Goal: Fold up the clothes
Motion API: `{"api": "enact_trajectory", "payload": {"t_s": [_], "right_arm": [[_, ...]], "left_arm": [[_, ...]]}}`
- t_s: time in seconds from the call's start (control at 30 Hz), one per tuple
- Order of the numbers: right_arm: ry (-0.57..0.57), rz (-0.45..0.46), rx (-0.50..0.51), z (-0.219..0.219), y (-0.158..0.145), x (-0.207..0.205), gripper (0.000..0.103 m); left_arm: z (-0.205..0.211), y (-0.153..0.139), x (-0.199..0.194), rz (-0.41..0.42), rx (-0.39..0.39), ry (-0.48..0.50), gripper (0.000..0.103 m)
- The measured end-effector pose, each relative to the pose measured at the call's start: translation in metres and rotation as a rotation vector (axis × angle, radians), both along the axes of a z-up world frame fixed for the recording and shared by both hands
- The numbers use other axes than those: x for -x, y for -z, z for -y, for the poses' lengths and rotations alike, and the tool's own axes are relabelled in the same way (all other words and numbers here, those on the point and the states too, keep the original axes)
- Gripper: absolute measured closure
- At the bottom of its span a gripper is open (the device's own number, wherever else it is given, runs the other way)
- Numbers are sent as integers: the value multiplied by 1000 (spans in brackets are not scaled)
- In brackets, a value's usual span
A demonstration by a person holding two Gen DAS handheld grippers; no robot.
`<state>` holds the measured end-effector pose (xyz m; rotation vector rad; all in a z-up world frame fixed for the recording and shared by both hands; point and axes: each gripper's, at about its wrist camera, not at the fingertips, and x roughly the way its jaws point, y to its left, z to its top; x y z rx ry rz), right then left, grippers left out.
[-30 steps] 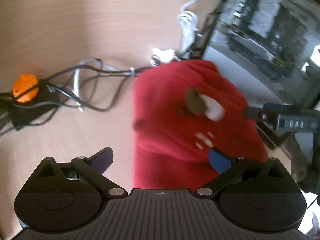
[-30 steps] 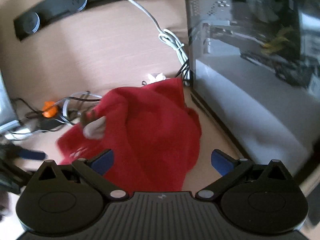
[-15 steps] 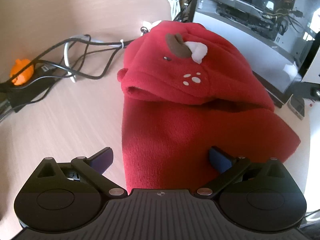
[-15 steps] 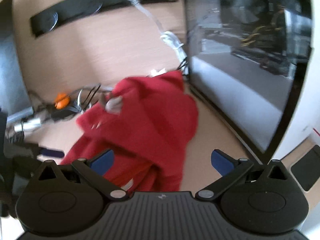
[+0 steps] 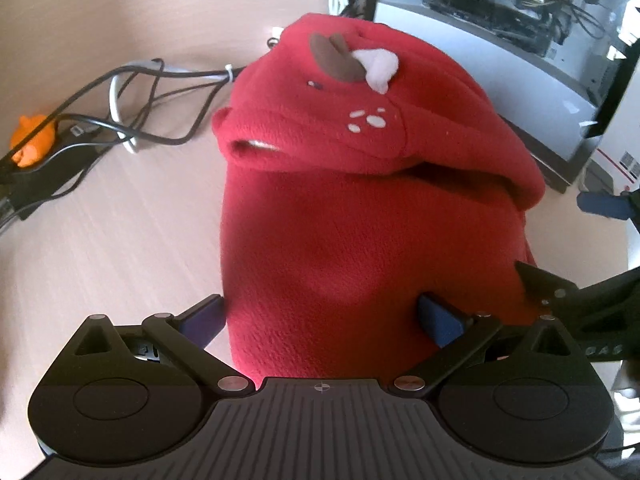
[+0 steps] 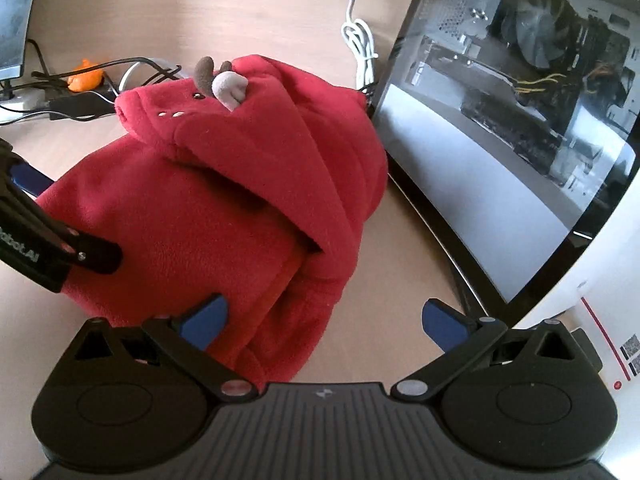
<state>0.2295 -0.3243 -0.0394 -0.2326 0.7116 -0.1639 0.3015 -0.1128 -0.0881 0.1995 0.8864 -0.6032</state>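
The red fleece hooded garment point(image 5: 360, 216) is lying on the tabletop point(image 5: 120, 220) directly ahead of both claws, its hood point(image 5: 352, 112) flopped forward over the body so that the brown antler and pale ear patch point(image 5: 352, 62) are facing up at the far end. Judging by that layout, the hood is sitting folded down onto the body as one fold of the job, and the near hem is the part now being worked.

The left claw point(image 5: 320, 318) is standing wide apart, straddling the near hem: its left pad point(image 5: 202, 316) is resting just beside the garment's left edge over bare wood, while its right pad point(image 5: 438, 318) is lying on the fleece. It is clamping nothing.

The right claw point(image 6: 324, 318) is also spread wide and holding nothing; its left pad point(image 6: 204, 318) is touching or overlapping the garment's near right corner, and its right pad is hanging over bare tabletop.

Beyond the right claw's right side a glass-sided computer case point(image 6: 520, 100) is crowding the garment, and a tangle of cables point(image 5: 132, 108) is lying ahead of the left claw to its left, which probably explains why the garment is being kept compact between them.
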Motion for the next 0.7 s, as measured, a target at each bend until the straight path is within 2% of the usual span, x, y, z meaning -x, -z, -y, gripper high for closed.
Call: {"api": "enact_trajectory", "payload": {"t_s": [0.07,0.13,0.17,0.27,0.33,0.37,0.4,0.47,0.53,0.63,0.7], "right_arm": [[7,-14,-63,8,-7,1,0],[12,4,-227,31,-23,4,0],[15,17,-317,43,-31,5,0],[38,76,-540,74,-47,-3,0],[56,112,-666,90,-54,-15,2],[64,119,-699,96,-55,-23,14],[71,116,-709,99,-55,-34,21],[85,115,-693,103,-51,-54,21],[97,104,-673,107,-43,-70,21],[103,49,-669,110,-28,-90,22],[69,12,-635,99,-22,-98,24]], "left_arm": [[1,-4,-1,-5,4,-3,0],[1,-9,-3,-12,11,-3,0],[-3,-14,-3,-18,43,1,0],[-28,-40,-16,-61,280,-6,0],[-39,-51,-34,-77,404,-49,0],[-41,-54,-45,-74,436,-73,0],[-39,-54,-56,-62,435,-99,0],[-29,-45,-76,-70,379,-153,0],[-20,-29,-91,-133,345,-187,0],[-9,-18,-101,-242,416,-174,0],[-5,-26,-100,-252,475,-154,0]]}}
